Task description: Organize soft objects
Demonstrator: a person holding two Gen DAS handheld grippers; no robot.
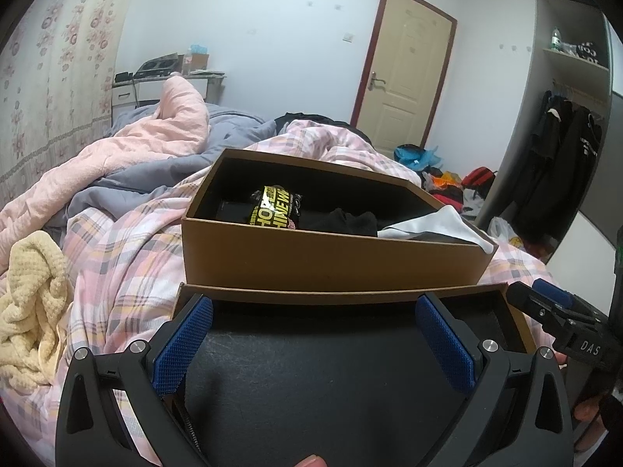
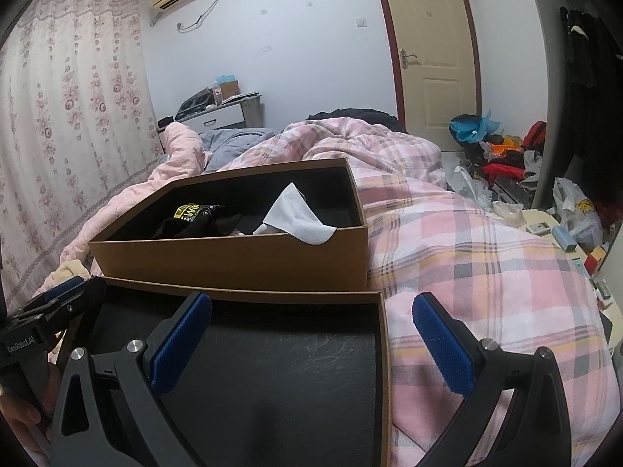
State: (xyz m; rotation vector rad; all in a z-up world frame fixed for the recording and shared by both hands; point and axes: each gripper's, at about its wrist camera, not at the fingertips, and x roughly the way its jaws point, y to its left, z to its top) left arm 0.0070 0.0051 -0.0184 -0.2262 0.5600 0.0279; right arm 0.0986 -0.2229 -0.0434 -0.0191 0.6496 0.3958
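The brown cardboard box point(image 1: 311, 257) sits on the bed's pink plaid quilt point(image 2: 467, 253) and serves as the landmark here. Inside it already lie three soft things: a dark bundle with yellow lettering point(image 1: 274, 208) toward its far-left end, a black cloth point(image 1: 350, 222) in the middle, and a white cloth point(image 2: 298, 214) at its right end, one corner draped over the near wall. So the sorting looks well advanced. Left of the box, on the quilt, a cream waffle-knit towel point(image 1: 31, 299) lies crumpled and not yet packed; it seems the main item remaining.

Just in front of the box lies its lid point(image 2: 272, 369), upturned, with a smooth black lining scuffed by fine scratches and thin brown card walls. The box is stiff and straight-edged, lined in matte black; the cloths are limp and creased; the towel is thick and nubbly.

The left gripper point(image 1: 313, 334) hangs over the lid with its blue textured fingers point(image 1: 183, 346) spread wide, holding nothing. The right gripper point(image 2: 311, 334) straddles the lid's right wall, likewise released and empty.
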